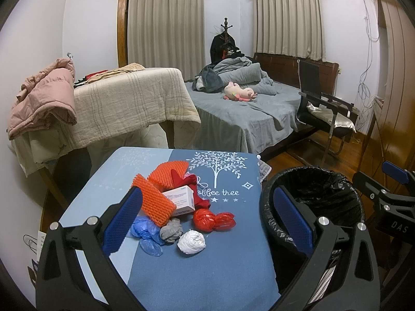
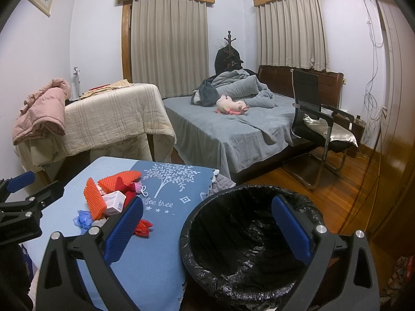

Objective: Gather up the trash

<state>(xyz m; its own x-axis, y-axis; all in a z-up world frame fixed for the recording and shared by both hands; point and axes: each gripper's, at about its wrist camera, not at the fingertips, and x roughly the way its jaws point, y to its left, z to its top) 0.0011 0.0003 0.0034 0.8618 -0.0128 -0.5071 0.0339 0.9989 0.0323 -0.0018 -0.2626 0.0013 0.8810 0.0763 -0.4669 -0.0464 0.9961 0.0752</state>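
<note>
Left wrist view: trash pile lies mid-table on blue cloth, white wad visible; left gripper fingers spread, empty. Right wrist view hides that wad, shows black-lined bin just beside the table, under right gripper, fingers spread. Beyond, grey bed.

home bedroom | bed | curtains | coat rack

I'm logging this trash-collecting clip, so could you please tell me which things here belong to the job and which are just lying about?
Job:
- orange foam nets
- small carton
- red bag
- white wad
- grey wad
- blue plastic
- lined bin

Lying about:
- pink jacket
- plush toy
- chair
</note>
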